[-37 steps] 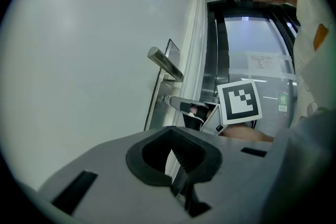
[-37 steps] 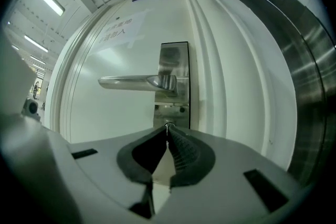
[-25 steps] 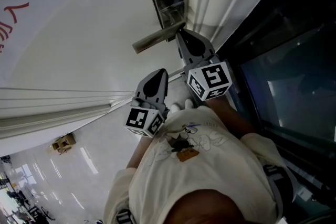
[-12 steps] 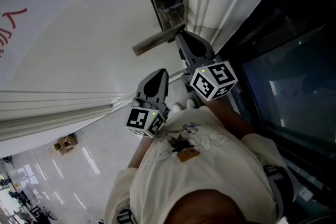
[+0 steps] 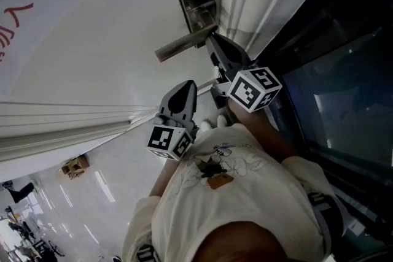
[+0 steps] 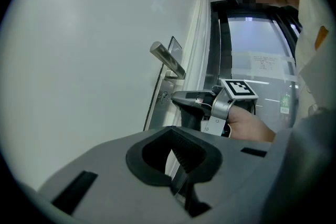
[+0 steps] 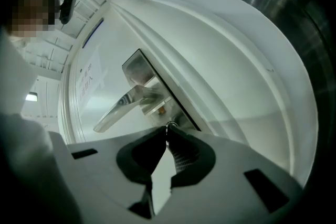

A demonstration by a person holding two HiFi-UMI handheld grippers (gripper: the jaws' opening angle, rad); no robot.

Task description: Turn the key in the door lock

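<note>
Right gripper (image 7: 167, 131): fingers closed on the key (image 7: 168, 124), which sits in the lock plate (image 7: 137, 68) beneath the lever handle (image 7: 118, 110). Left gripper (image 6: 176, 166): fingers closed, empty, apart from the door (image 6: 79, 60). Insertion and grasp appear complete; completing the turn remains.

From my console, the left tongs (image 5: 186, 88) and the right tongs (image 5: 213, 41) look alike: smooth grey plastic shells tapering to a point, with rectangular slots (image 6: 74, 192) cut in the top. Their pads (image 6: 187, 155) are black and finely ribbed. The left cube (image 5: 169, 140) and right cube (image 5: 255, 89) are white with black square markers; a bare metal bracket (image 6: 223, 110) sits under the right one. The person carrying them wears a loose cream short-sleeved shirt (image 5: 245, 193) with a cartoon print (image 5: 215, 165).
</note>
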